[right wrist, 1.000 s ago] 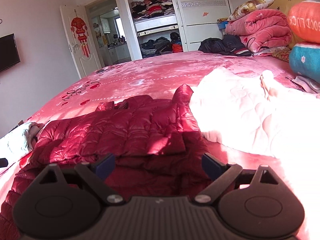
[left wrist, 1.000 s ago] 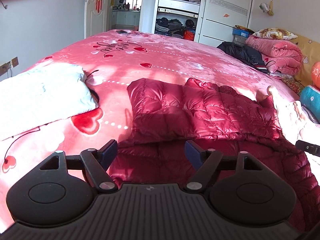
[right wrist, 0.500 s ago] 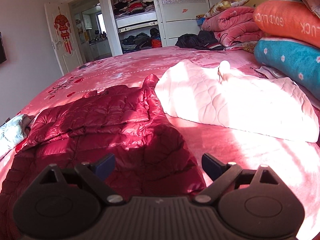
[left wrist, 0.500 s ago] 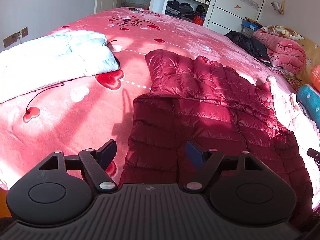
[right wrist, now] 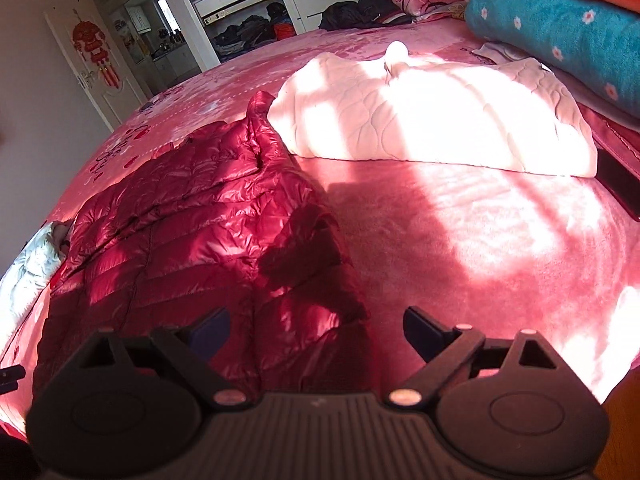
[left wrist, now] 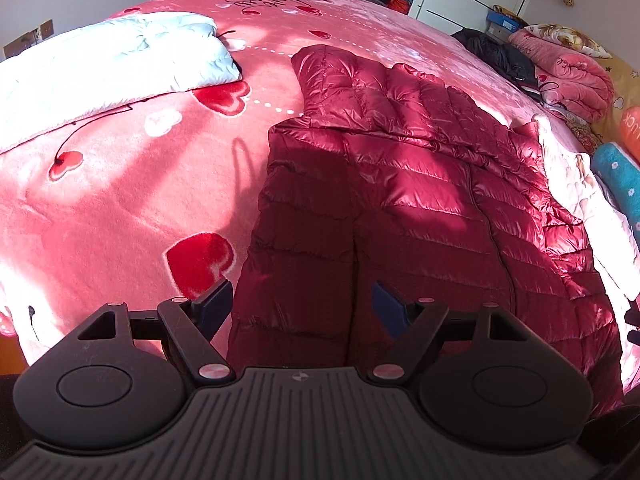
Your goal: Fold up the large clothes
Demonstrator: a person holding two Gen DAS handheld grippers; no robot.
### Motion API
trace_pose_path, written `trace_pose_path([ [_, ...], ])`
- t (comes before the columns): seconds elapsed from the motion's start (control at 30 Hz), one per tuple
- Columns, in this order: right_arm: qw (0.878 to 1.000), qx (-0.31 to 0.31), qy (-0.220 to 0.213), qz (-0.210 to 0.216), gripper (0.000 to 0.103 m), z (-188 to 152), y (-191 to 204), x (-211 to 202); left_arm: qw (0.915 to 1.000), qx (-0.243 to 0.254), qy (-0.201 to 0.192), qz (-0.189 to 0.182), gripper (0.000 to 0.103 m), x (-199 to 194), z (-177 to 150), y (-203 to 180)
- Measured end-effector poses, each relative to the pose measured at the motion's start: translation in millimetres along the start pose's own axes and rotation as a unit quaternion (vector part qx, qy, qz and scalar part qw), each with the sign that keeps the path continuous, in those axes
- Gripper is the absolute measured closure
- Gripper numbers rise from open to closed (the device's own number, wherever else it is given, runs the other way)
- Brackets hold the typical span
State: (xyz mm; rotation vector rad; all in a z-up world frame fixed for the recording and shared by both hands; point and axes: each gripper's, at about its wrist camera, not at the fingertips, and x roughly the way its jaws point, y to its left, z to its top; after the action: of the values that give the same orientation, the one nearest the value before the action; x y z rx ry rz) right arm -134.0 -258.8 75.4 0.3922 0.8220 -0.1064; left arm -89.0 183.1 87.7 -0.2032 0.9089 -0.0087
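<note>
A dark red quilted down jacket (left wrist: 400, 208) lies flat on the pink heart-print bed (left wrist: 120, 200), its far part folded over itself. My left gripper (left wrist: 302, 304) is open and empty, held above the jacket's near left hem. In the right wrist view the same jacket (right wrist: 192, 232) lies to the left. My right gripper (right wrist: 316, 326) is open and empty, above the jacket's near right corner and the bedspread (right wrist: 460, 240).
A white folded quilt (left wrist: 100, 68) lies at the bed's left. A pale pink quilted garment (right wrist: 420, 112) lies right of the jacket. A turquoise pillow (right wrist: 560, 36) and pink blankets (left wrist: 568, 76) are stacked at the headboard. Wardrobe shelves (right wrist: 240, 8) stand beyond the bed.
Both grippers have risen and pulled back toward the near edge of the bed, tilting down. More of the jacket's lower body now shows. Both stay open.
</note>
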Motion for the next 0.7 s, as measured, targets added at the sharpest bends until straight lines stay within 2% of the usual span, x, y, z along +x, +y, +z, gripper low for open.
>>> trace_pose_path([
  [0.17, 0.998, 0.022, 0.058, 0.031, 0.013, -5.9, -11.1, 6.2, 0.9998, 0.005, 0.014, 0.011, 0.008, 3.4, -9.9, -0.2],
  [0.3, 0.991, 0.007, 0.119, 0.063, 0.018, -11.7, -2.7, 16.4, 0.9995, 0.0, 0.029, 0.016, 0.008, 9.0, -13.7, 6.5],
  [0.43, 0.986, -0.009, 0.154, 0.06, 0.021, -14.3, 6.0, 26.6, 0.9989, -0.012, 0.042, 0.016, 0.008, 13.7, -16.6, 14.7],
  [0.63, 0.979, -0.007, 0.192, 0.064, 0.035, -14.1, 7.3, 39.2, 0.9975, -0.018, 0.068, 0.005, 0.008, 26.7, -24.9, 19.2],
  [0.7, 0.977, -0.004, 0.203, 0.068, 0.046, -15.1, 5.7, 42.3, 0.9972, -0.015, 0.073, 0.0, 0.008, 31.7, -27.6, 19.1],
])
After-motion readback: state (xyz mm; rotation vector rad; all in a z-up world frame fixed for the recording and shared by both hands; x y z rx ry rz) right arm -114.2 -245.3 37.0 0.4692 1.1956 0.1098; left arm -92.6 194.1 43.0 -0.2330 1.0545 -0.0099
